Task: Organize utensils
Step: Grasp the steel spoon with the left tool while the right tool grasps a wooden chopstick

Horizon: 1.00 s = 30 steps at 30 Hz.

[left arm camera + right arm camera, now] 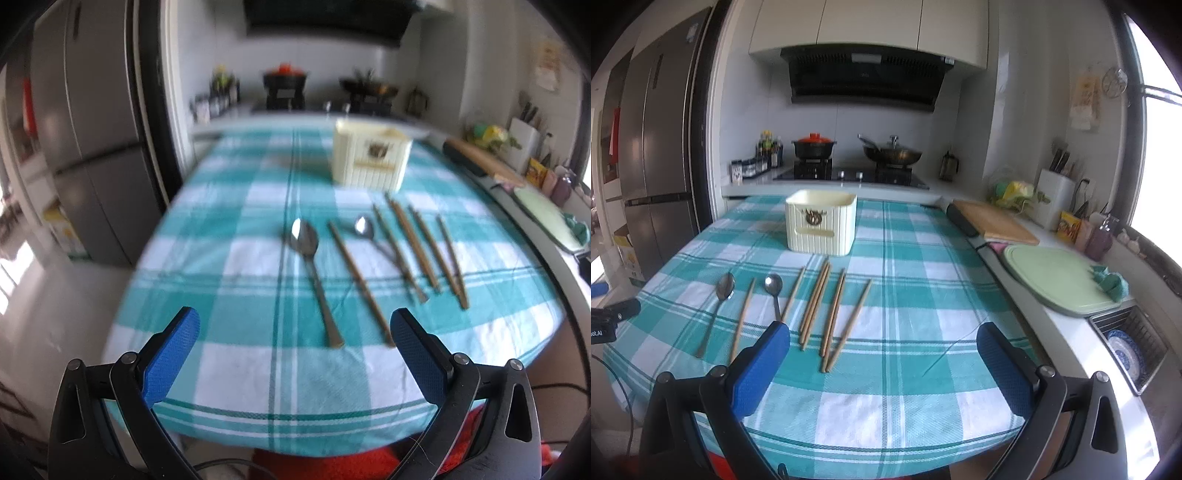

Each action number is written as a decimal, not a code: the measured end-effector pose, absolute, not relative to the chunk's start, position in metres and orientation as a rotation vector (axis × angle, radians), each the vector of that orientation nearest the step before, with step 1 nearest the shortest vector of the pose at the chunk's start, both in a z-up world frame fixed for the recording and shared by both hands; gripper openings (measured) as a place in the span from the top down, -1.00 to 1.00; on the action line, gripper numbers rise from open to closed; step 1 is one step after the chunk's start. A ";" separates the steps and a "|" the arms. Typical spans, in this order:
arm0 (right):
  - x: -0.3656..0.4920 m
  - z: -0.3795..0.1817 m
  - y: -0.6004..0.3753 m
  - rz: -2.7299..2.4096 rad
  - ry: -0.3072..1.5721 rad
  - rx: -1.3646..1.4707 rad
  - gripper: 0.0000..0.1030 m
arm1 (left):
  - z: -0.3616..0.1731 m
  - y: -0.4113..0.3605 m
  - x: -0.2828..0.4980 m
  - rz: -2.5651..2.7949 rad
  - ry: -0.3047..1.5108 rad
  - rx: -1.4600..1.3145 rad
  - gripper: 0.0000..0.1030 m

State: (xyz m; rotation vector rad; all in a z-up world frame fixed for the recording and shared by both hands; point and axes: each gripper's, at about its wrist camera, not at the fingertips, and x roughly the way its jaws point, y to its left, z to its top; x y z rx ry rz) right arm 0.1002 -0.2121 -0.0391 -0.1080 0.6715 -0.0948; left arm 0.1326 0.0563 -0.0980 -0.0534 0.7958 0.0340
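Two metal spoons and several wooden chopsticks lie in a row on the teal checked tablecloth (236, 302). The large spoon (312, 266) (718, 306) is at the left, the small spoon (373, 236) (774, 291) further right among the chopsticks (421, 247) (816, 306). A cream holder box (371, 157) (822, 221) stands behind them. My left gripper (295, 325) is open and empty, above the near table edge, just short of the large spoon's handle. My right gripper (882, 339) is open and empty, to the right of the chopsticks.
A counter runs along the right with a wooden board (993, 221), a green cutting board (1056, 277) and a sink rack with a plate (1126, 347). A stove with pots (849, 158) stands behind the table. A fridge (657, 166) stands at the left.
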 end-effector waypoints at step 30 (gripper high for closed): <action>0.307 -0.210 -0.227 0.119 1.164 -0.087 0.08 | -0.209 0.059 0.300 0.120 1.104 -0.024 -0.99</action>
